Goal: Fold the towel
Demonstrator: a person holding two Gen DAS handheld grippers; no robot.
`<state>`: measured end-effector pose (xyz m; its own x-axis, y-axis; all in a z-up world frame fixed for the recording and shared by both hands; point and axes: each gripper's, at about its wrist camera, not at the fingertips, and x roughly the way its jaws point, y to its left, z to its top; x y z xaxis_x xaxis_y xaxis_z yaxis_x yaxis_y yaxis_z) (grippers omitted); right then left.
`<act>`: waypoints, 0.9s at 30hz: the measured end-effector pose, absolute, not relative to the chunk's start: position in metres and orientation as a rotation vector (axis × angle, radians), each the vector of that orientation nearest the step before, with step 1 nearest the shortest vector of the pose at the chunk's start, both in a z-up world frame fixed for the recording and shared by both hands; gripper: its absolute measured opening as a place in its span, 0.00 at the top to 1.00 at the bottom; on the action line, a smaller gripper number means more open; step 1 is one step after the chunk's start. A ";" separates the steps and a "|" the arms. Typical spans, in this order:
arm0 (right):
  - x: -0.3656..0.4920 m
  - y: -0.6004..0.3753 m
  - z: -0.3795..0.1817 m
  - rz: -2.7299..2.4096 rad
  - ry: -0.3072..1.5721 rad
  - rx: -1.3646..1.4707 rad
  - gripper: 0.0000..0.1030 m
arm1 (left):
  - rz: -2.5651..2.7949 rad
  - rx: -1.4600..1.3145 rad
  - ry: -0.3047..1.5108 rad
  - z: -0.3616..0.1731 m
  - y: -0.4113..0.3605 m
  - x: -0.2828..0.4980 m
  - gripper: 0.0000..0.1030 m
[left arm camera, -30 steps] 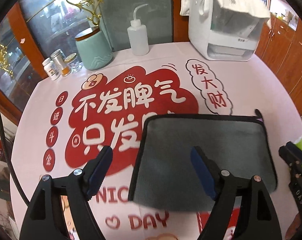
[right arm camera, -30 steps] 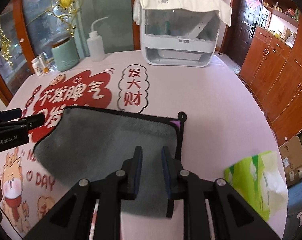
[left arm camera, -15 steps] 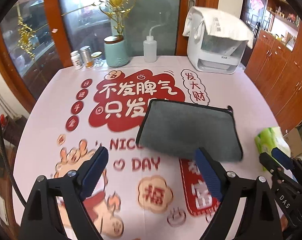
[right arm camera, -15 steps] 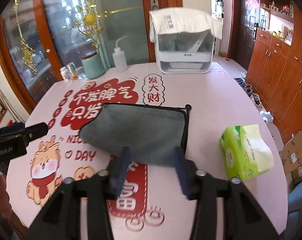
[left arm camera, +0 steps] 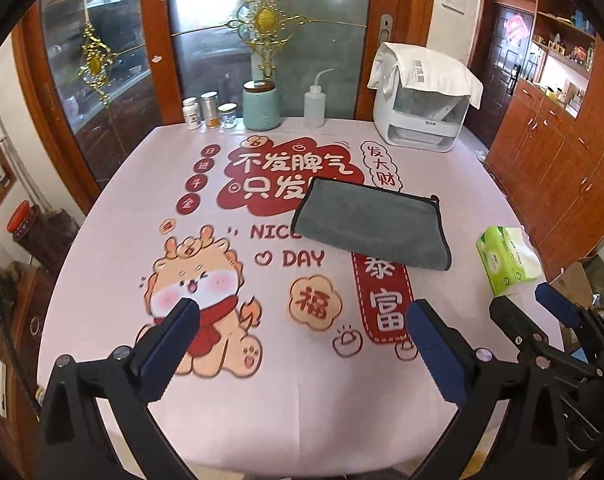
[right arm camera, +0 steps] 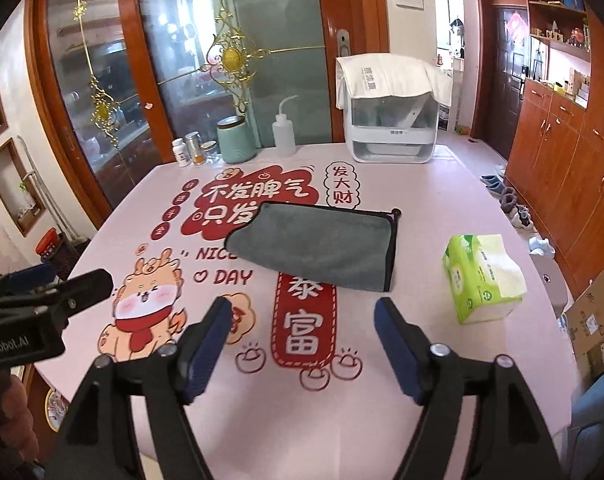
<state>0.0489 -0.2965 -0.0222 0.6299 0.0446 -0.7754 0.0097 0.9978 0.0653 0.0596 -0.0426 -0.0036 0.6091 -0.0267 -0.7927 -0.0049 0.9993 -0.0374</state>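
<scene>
A grey towel [left arm camera: 372, 222] with black edging lies folded flat on the pink printed tablecloth [left arm camera: 262, 392], also in the right wrist view [right arm camera: 322, 246]. My left gripper [left arm camera: 302, 312] is open and empty, held back above the table's near part, well short of the towel. My right gripper [right arm camera: 302, 312] is open and empty, also back from the towel's near edge. The right gripper shows in the left wrist view [left arm camera: 542, 304] at lower right, and the left gripper shows at the left edge of the right wrist view [right arm camera: 42, 304].
A green tissue pack [right arm camera: 482, 276] lies right of the towel. At the table's far edge stand a white appliance with a cloth over it [right arm camera: 390, 112], a squeeze bottle [right arm camera: 284, 136], a teal jar [right arm camera: 236, 140] and small jars [right arm camera: 192, 148]. Wooden cabinets [right arm camera: 574, 168] are to the right.
Both grippers pulled back and up away from the towel. The right gripper, nearly shut over the towel a second ago, opened wide. The towel stays flat on the table.
</scene>
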 end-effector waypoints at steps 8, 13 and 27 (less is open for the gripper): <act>0.023 -0.273 -0.003 0.032 0.856 0.022 0.23 | 0.025 -0.065 0.889 0.013 -0.028 0.024 0.00; 0.012 -0.273 0.009 0.001 0.833 0.057 0.23 | 0.035 -0.055 0.902 0.018 -0.023 0.014 0.00; 0.003 -0.251 0.022 -0.045 0.841 0.047 0.23 | 0.025 -0.016 0.842 0.037 -0.016 0.004 0.00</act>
